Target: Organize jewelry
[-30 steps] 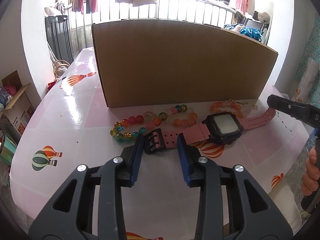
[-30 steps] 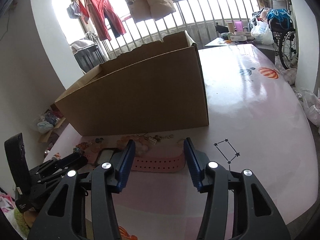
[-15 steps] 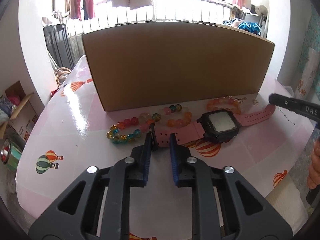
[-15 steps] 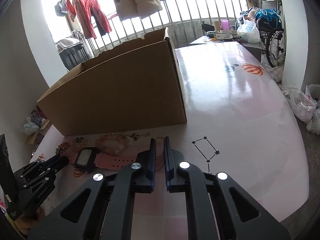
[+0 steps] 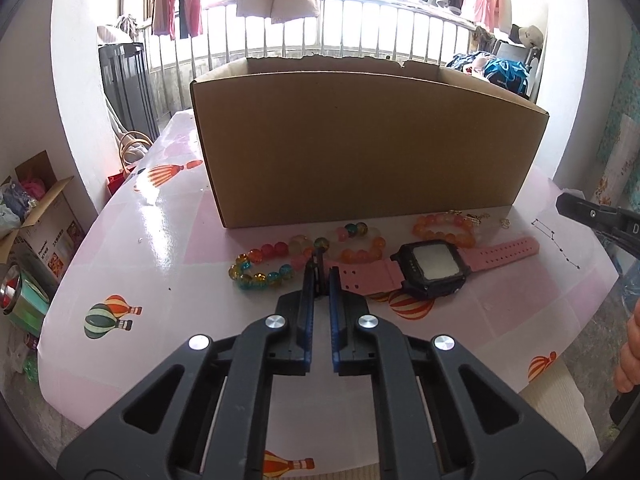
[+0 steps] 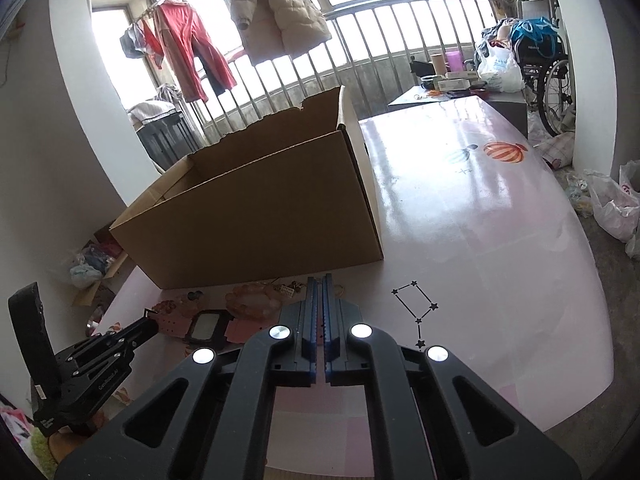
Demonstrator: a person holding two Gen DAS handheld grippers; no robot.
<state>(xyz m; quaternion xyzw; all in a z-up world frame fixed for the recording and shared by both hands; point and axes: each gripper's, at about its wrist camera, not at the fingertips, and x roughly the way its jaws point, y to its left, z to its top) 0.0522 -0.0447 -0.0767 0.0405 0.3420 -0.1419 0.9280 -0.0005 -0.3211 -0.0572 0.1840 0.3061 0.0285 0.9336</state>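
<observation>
A pink watch point(image 5: 434, 266) with a dark square face lies flat on the table in front of an open cardboard box point(image 5: 360, 148). My left gripper point(image 5: 322, 270) is shut on the buckle end of its strap. My right gripper point(image 6: 319, 284) is shut on the other strap end; the watch face point(image 6: 204, 325) shows to its left. A multicoloured bead bracelet point(image 5: 264, 266), an orange and pink bead bracelet point(image 5: 360, 242) and a peach bead bracelet point(image 5: 444, 226) lie between the watch and the box. The peach bracelet also shows in the right wrist view point(image 6: 252, 300).
The table point(image 5: 160, 240) has a glossy pink cover with balloon prints. The box point(image 6: 260, 216) stands at its middle, top open. Small gold trinkets point(image 5: 478, 218) lie by the box's right corner. The left gripper's body point(image 6: 88, 364) shows in the right wrist view.
Both grippers went from wide open to shut, each on one end of the watch strap. Both have risen slightly, so the box's open top shows.
</observation>
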